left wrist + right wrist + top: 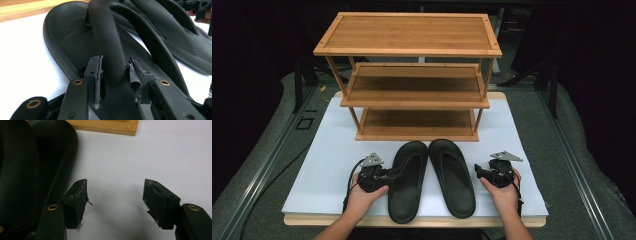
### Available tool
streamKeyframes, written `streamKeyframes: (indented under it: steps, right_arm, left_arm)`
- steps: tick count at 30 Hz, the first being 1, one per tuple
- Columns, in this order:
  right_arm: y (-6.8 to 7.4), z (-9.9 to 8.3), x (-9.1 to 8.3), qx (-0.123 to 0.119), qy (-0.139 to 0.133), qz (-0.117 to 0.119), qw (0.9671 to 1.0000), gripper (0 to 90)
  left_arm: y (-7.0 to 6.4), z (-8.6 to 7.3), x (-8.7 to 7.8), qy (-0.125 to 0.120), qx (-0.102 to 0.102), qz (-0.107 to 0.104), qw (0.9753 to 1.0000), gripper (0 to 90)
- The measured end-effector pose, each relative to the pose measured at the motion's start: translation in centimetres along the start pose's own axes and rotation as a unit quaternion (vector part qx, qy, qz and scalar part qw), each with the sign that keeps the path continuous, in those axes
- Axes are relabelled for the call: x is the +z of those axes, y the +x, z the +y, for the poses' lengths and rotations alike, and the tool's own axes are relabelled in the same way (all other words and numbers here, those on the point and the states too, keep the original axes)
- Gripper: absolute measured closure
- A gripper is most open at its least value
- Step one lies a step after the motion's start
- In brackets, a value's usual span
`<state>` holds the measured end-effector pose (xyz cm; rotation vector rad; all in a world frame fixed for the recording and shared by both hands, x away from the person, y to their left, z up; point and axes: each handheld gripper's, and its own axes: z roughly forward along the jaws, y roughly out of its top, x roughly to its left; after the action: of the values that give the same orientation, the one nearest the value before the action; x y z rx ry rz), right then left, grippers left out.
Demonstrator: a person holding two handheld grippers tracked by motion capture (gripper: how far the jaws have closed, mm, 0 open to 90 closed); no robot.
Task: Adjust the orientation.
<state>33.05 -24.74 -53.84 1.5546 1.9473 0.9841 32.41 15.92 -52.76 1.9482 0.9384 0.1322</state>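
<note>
Two black sandals lie side by side on the white board (327,165) in front of a bamboo rack (412,50). My left gripper (393,175) is at the outer side of the left sandal (407,185). In the left gripper view its jaws (115,72) press on both sides of that sandal's strap (107,37). The right sandal (175,32) lies just beyond it. My right gripper (479,172) sits low over the board next to the right sandal (452,175). It stands open (116,195), with bare board between its pads and the sandal's edge (62,170) to their left.
The rack has three open shelves, all bare, and its bottom shelf's edge (107,126) lies close behind the sandals' toes. Dark grey carpet (562,165) surrounds the board, with metal rails along both sides. Bare board (162,152) stretches to the right of the right sandal.
</note>
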Motion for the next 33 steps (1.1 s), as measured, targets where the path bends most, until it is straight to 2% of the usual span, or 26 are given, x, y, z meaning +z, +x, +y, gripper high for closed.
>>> streamKeyframes:
  steps: [8,11,17,22,27,30,33]
  right_arm:
    - [-0.1,0.0,0.0,0.002,-0.001,0.0,1.0,36.4]
    - [-0.1,0.0,-0.1,0.002,0.0,0.0,1.0,36.4]
    - [-0.1,0.0,-0.1,0.003,0.0,-0.003,1.0,36.4]
    - [-0.1,-0.1,-0.1,0.006,-0.002,-0.002,1.0,36.3]
    - [-0.1,0.0,-0.2,0.008,-0.005,-0.004,0.9999,36.3]
    - [-0.1,0.0,-0.3,0.009,-0.008,-0.005,0.9999,36.3]
    - [0.0,-0.1,-0.3,0.008,-0.007,-0.006,0.9999,36.3]
  left_arm:
    - [1.2,0.4,-1.6,-0.015,0.003,0.039,0.9991,69.9]
    - [1.8,0.4,-2.1,-0.017,-0.003,0.048,0.9987,70.1]
    - [2.4,0.4,-2.7,-0.011,0.011,0.082,0.9965,70.0]
    - [2.7,0.3,-2.7,-0.002,0.009,0.087,0.9961,69.3]
    - [2.5,0.1,-3.5,-0.013,0.017,0.094,0.9953,65.6]
    - [2.2,-1.1,-4.4,-0.019,0.015,0.099,0.9948,56.0]
    - [2.3,-2.2,-4.8,-0.023,0.001,0.092,0.9955,56.5]
